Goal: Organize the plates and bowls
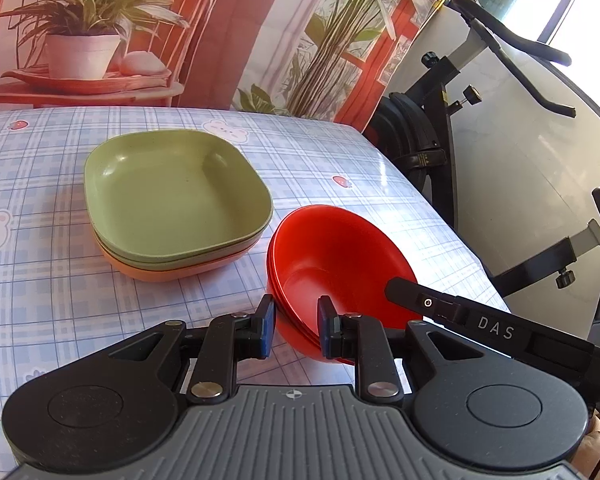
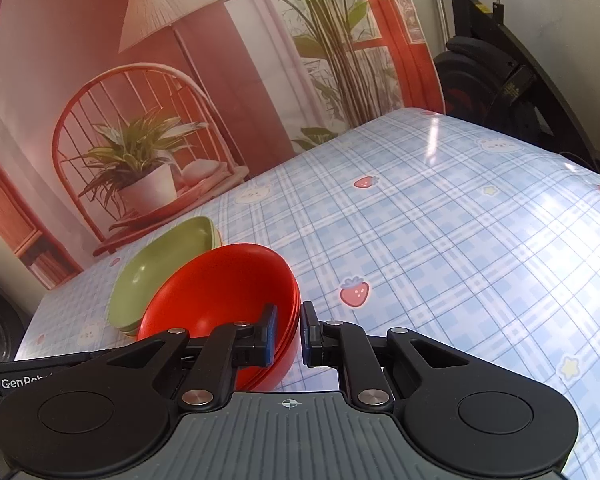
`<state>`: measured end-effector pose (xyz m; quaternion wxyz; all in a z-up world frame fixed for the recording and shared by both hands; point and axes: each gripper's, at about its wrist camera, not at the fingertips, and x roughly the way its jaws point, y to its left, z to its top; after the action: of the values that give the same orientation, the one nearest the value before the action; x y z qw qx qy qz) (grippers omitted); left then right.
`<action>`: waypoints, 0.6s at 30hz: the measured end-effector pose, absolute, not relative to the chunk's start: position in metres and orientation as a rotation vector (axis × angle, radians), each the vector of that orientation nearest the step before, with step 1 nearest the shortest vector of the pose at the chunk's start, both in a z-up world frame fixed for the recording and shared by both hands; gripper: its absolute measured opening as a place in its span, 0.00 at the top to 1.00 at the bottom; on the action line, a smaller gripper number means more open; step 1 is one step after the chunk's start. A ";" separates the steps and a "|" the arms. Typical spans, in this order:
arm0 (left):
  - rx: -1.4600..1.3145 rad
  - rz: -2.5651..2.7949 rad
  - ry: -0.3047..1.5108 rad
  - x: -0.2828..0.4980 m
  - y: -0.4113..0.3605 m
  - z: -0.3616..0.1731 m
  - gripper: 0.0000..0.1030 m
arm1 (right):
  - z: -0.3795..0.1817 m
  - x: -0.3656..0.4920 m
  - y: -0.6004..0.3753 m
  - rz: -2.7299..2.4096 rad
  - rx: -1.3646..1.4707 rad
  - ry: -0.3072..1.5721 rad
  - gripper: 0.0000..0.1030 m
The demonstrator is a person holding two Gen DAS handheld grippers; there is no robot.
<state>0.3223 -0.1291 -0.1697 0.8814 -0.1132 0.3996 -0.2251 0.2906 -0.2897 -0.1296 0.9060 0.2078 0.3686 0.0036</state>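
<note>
A stack of red bowls (image 1: 332, 256) sits on the checked tablecloth, to the right of a stack of square plates (image 1: 172, 200), green ones on an orange one. My left gripper (image 1: 296, 326) straddles the near rim of the red bowls, one finger outside and one inside, with a gap still showing on each side. In the right wrist view my right gripper (image 2: 289, 332) is shut on the right rim of the same red bowls (image 2: 220, 296), and the green plates (image 2: 160, 264) lie behind them. The right gripper's body (image 1: 480, 320) shows in the left wrist view.
The table (image 2: 440, 240) with the blue plaid cloth stretches away to the right of the bowls. A printed backdrop with a chair and plants stands behind the table. A black exercise bike (image 1: 480, 120) stands past the table's right edge.
</note>
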 end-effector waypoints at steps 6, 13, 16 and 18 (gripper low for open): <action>-0.280 -0.454 0.789 0.322 -0.113 -0.151 0.78 | -0.113 0.300 -0.280 0.034 0.428 0.747 0.88; -0.321 -0.415 0.717 0.326 -0.084 -0.119 0.77 | -0.079 0.326 -0.258 0.106 0.390 0.688 0.88; -0.315 -0.399 0.683 0.329 -0.074 -0.102 0.77 | -0.062 0.342 -0.247 0.141 0.393 0.654 0.88; -0.313 -0.389 0.660 0.333 -0.067 -0.092 0.77 | -0.050 0.353 -0.240 0.165 0.388 0.627 0.88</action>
<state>0.3329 -0.0670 -0.0919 0.9156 -0.1520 0.3207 -0.1890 0.3531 -0.2397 -0.0502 0.9295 0.1893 0.3062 0.0804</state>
